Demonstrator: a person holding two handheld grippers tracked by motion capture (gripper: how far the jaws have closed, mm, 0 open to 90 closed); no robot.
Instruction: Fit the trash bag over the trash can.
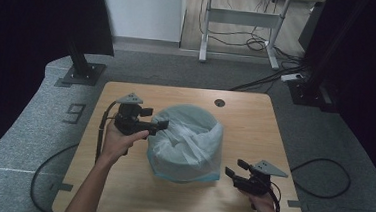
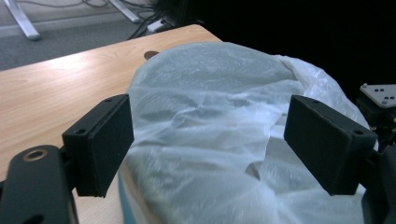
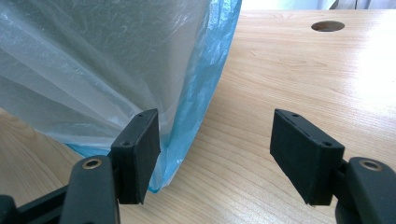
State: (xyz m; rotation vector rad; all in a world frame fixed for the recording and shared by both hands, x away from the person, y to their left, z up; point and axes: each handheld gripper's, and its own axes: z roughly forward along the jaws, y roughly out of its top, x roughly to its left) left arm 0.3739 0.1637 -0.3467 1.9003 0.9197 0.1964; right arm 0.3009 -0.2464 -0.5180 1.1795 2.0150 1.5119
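High view: the plastic bag (image 1: 186,143) already lines the bin on the desk (image 1: 255,120) — its rim looks untucked. Both the left tool (image 1: 158,125) and the right tool (image 1: 231,173) gape wide, holding nothing.

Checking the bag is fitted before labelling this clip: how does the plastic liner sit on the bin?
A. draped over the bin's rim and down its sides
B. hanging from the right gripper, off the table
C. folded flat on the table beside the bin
A: in the high view the translucent liner covers the bin's top and sides down to the table.
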